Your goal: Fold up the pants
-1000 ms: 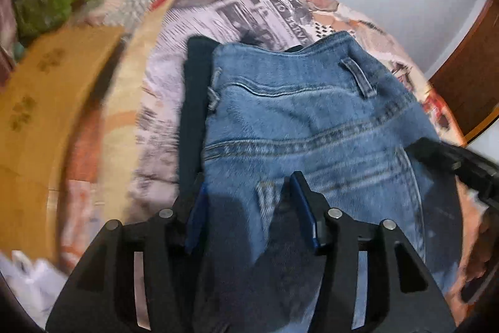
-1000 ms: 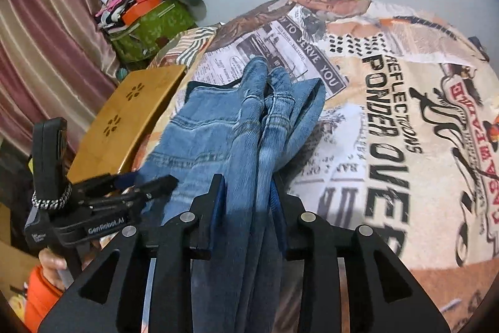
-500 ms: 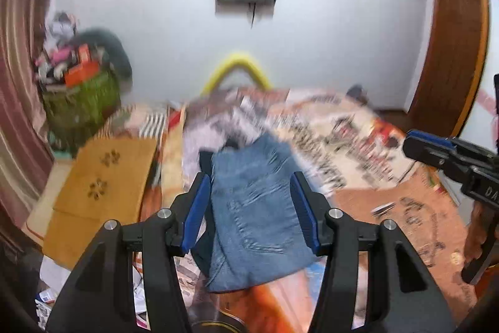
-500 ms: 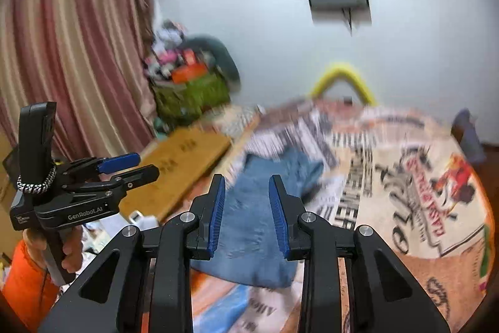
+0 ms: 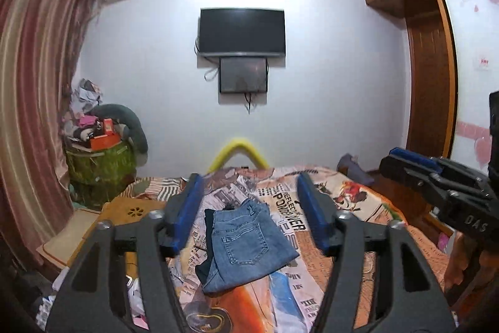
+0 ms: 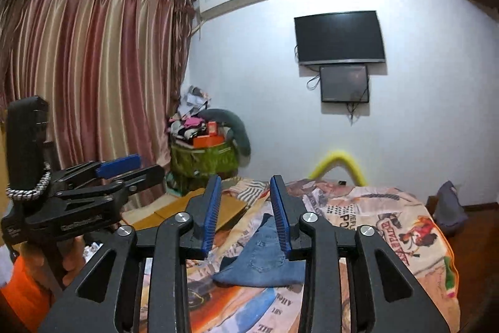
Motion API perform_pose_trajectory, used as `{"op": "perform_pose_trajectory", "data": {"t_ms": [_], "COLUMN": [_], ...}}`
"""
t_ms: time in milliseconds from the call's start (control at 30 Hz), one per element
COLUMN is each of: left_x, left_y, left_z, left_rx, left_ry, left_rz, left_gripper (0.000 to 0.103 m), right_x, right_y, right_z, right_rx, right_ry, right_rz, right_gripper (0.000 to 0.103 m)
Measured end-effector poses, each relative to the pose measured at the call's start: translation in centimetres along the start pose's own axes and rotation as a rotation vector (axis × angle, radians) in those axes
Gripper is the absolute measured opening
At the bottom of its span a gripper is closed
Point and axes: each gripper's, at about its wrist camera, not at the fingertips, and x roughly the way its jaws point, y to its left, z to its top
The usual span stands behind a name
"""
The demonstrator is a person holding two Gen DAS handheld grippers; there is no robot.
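Note:
Folded blue jeans point(image 5: 246, 242) lie on the printed bedspread point(image 5: 352, 202), back pocket up, with a dark garment edge showing under their left side. They also show in the right wrist view point(image 6: 262, 261). My left gripper point(image 5: 249, 211) is open and empty, held well back and above the jeans. My right gripper point(image 6: 246, 208) is open and empty, also raised away from them. Each gripper shows in the other's view: the right one point(image 5: 436, 186) at the right edge, the left one point(image 6: 93, 186) at the left.
A wooden board point(image 5: 131, 211) lies left of the bed. A green basket piled with clothes point(image 6: 202, 158) stands by the striped curtain point(image 6: 87, 77). A yellow arc point(image 5: 238, 152) rises behind the bed. A TV point(image 5: 241, 31) hangs on the wall. A wardrobe point(image 5: 430, 67) stands at right.
Both grippers let go of the jeans and pulled back and up from the bed. The jeans now lie folded on the bedspread, far from both grippers.

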Motion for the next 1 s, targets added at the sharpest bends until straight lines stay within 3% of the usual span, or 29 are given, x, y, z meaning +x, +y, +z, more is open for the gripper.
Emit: {"op": "perform_pose_trajectory", "data": {"t_ms": [133,200,367,1000], "left_x": [-2.8,-3.6,-3.9,-3.5], "left_y": [-0.5,-0.5,-0.2,0.1], "left_z": [-1.0,-1.4,-1.9,-3.1], "left_rx": [-0.012,-0.022,-0.035,-0.06], "left_ry": [-0.024,-0.028,-0.019,-0.001], "left_rz": [0.018,0.029,0.041,0.05], "left_gripper": [0.093,0.1,0.103,0.103], "right_x": [-0.9,-1.3,-1.7,-2.7], "right_y": [0.2,0.3,0.5,1.0], "right_z": [-0.9,-1.2,-1.3,-2.6], "right_rx": [0.033,0.035,0.043,0.025], "right_ry": [0.005,0.005,-0.003,0.014], "right_rz": [-0.034,-0.069,-0.135,-0.17], "right_gripper": [0.059,0.079,0.101,0.102]}}
